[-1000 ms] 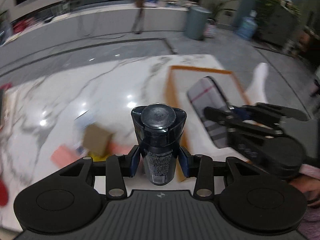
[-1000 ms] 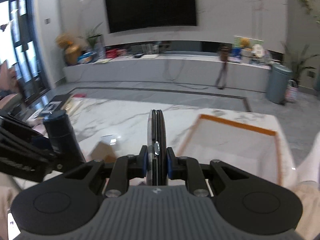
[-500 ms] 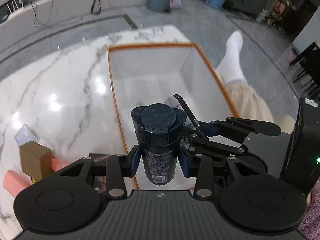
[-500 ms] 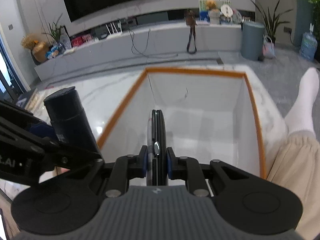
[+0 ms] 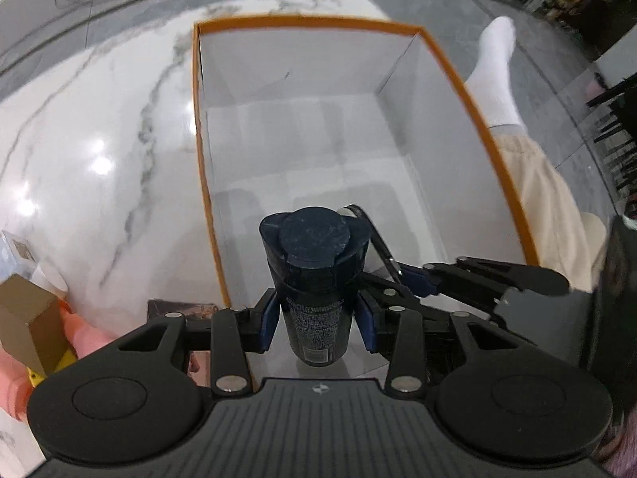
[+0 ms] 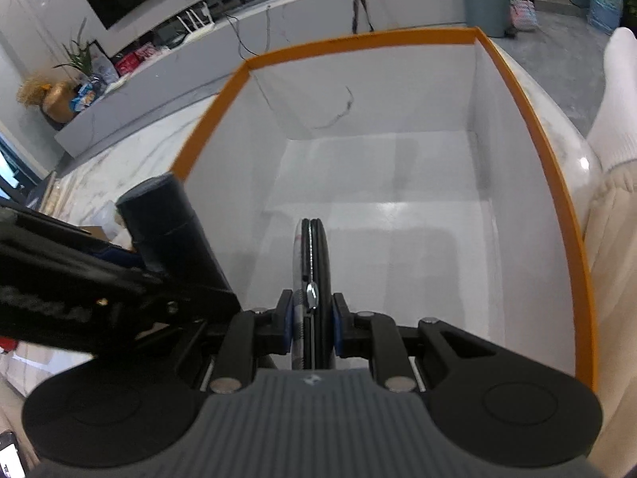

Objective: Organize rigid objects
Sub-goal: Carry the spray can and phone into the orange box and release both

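Left gripper (image 5: 316,320) is clamped on bottle (image 5: 314,275), right gripper (image 6: 310,328) on flat case (image 6: 310,263); box (image 6: 398,42) empty, nothing yet deposited.

Both grippers are brought down w/ their loads, from above the marble table (image 5: 99,151) to over the orange-rimmed box (image 5: 458,79). Box interior is now seen close up in both views; room bkgd is mostly lost.

Bottle (image 5: 316,279) and disc (image 6: 312,271) above box (image 5: 398,28)

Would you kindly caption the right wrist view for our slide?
Right gripper clamps a thin black zippered case edge-on above the empty orange-rimmed white box.
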`<act>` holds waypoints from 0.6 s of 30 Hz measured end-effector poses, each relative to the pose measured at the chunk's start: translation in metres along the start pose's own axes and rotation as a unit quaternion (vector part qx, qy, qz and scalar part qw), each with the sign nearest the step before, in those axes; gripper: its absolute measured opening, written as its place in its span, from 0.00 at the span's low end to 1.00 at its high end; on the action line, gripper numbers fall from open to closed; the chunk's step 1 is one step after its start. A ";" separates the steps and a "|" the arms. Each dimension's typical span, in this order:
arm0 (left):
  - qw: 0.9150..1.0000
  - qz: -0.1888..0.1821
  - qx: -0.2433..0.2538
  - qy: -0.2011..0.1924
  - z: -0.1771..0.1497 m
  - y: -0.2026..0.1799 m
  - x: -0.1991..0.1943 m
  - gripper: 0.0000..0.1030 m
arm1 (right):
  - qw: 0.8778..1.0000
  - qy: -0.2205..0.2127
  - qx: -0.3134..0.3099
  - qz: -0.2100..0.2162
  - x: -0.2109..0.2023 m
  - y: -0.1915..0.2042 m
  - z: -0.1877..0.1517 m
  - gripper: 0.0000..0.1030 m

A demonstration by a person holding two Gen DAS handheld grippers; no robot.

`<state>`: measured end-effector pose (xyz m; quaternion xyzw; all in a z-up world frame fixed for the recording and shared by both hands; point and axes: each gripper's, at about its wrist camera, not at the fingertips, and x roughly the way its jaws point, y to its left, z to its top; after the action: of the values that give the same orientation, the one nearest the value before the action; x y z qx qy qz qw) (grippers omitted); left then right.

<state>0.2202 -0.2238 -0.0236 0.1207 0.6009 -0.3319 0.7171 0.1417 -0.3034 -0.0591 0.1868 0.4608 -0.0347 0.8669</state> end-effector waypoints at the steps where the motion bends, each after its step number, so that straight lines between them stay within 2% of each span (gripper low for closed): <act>1: 1.000 0.006 0.002 0.004 0.002 -0.002 0.001 0.45 | 1.000 -0.003 0.004 0.002 -0.001 0.000 0.000 0.17; 4: 0.999 0.031 0.009 0.014 0.008 -0.010 0.008 0.46 | 1.000 -0.010 0.003 -0.008 -0.004 -0.003 -0.003 0.17; 8: 0.998 0.056 0.032 0.014 0.006 -0.016 0.010 0.51 | 1.000 -0.005 0.003 0.014 -0.004 -0.002 -0.006 0.17; 11: 0.998 0.052 0.036 0.006 0.002 -0.014 0.006 0.53 | 1.000 -0.006 -0.009 0.008 -0.005 0.003 -0.005 0.17; 12: 0.998 0.050 0.034 0.001 0.003 -0.014 0.005 0.57 | 1.000 -0.008 -0.012 0.005 -0.005 0.004 -0.005 0.17; 15: 0.999 0.028 0.031 -0.024 -0.001 -0.007 -0.011 0.62 | 1.000 -0.011 -0.014 0.009 -0.007 0.002 -0.005 0.17; 18: 0.998 0.023 0.031 -0.056 -0.007 -0.001 -0.030 0.62 | 1.000 -0.012 -0.022 0.000 -0.005 0.006 -0.001 0.17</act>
<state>0.2125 -0.2109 0.0036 0.1374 0.5463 -0.3403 0.7529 0.1401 -0.2983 -0.0540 0.1674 0.4513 -0.0265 0.8761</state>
